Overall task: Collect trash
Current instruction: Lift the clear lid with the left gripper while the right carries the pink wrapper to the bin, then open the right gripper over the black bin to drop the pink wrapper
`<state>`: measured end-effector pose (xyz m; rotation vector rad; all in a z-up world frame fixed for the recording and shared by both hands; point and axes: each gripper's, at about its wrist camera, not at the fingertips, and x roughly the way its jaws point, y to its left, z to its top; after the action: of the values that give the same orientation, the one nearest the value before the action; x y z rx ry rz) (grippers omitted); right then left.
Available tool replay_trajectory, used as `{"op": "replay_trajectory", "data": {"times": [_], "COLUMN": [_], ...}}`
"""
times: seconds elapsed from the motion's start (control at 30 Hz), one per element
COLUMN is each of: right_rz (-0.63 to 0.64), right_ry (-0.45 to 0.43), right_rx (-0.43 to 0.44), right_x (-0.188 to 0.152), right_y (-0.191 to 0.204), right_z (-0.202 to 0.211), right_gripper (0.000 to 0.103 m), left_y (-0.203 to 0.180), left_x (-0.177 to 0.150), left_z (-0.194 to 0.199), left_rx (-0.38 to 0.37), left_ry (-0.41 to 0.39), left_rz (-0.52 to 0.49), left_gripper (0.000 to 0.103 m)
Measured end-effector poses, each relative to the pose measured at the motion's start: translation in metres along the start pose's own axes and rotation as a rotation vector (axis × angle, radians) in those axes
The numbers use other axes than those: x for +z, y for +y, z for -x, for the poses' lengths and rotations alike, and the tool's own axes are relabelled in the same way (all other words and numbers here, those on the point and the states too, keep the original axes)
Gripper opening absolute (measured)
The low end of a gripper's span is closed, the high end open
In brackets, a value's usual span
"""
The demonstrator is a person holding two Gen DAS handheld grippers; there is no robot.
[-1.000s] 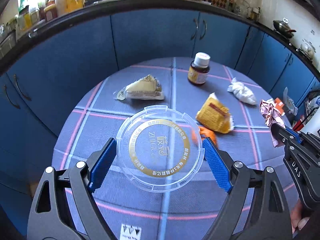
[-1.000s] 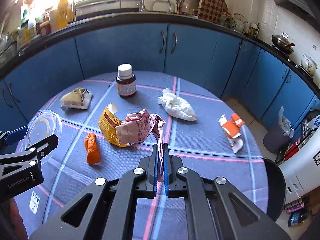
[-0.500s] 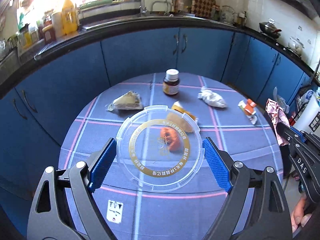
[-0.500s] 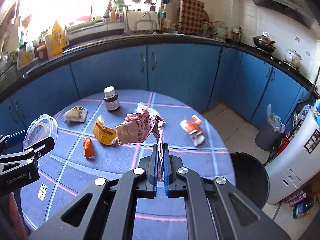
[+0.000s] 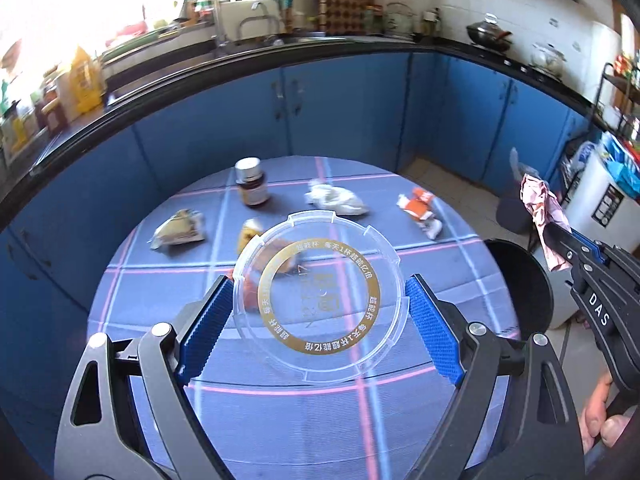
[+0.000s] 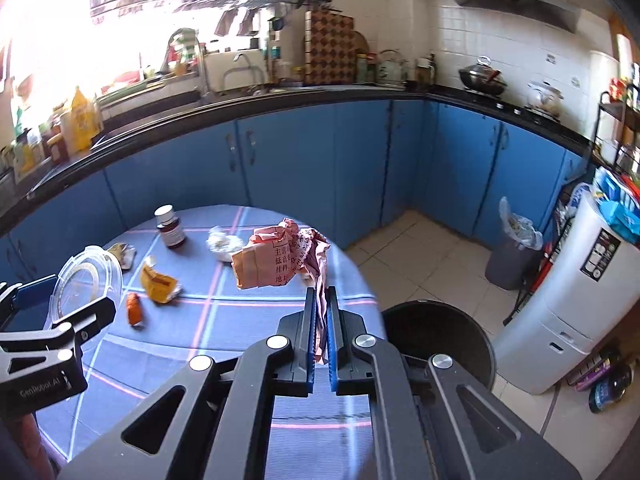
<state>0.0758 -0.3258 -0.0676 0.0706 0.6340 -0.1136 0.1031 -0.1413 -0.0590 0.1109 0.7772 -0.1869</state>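
My left gripper (image 5: 318,312) is shut on a clear round plastic lid (image 5: 320,296) with a gold ring, held above the round blue table (image 5: 280,420). My right gripper (image 6: 320,312) is shut on a crumpled pink paper wrapper (image 6: 276,260), held high near the table's right edge; it also shows in the left wrist view (image 5: 542,210). A black trash bin (image 6: 440,336) stands on the floor just right of the table. On the table lie a brown bottle (image 5: 251,188), a white crumpled bag (image 5: 336,199), a yellow packet (image 6: 158,282), an orange peel (image 6: 134,308), an orange-white wrapper (image 5: 420,210) and a beige wrapper (image 5: 180,230).
Blue kitchen cabinets (image 6: 280,168) with a black counter curve behind the table. A grey bin with a plastic bag (image 6: 512,248) stands by the far cabinets. A white appliance (image 6: 572,300) stands at the right on the tiled floor.
Both grippers have risen and swung right with their loads. The table objects look smaller and farther, and the black bin has come into fuller view.
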Motion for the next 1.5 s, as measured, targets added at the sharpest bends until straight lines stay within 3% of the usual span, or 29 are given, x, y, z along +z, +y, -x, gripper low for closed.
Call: {"op": "replay_trajectory", "data": {"times": [0.6,1.07,1.5], "right_rz": [-0.072,-0.139,-0.170], "right_ry": [-0.004,0.033,0.071], "right_rx": [-0.084,-0.088,-0.083], "right_x": [-0.006,-0.008,-0.012], "right_y": [-0.084,-0.127,-0.140], "right_z": [-0.023,-0.061,-0.084], "right_gripper": [0.005,0.005,0.005], "left_y": [-0.115,-0.158,-0.176], "left_x": [0.027,0.042,0.046], "left_z": [-0.037,-0.071,-0.092], "left_rx": [-0.088,-0.105,-0.122], "left_ry": [0.025,0.055,0.079], "left_rz": [-0.160,-0.209,-0.229], "left_gripper": [0.086,0.086,0.086]}}
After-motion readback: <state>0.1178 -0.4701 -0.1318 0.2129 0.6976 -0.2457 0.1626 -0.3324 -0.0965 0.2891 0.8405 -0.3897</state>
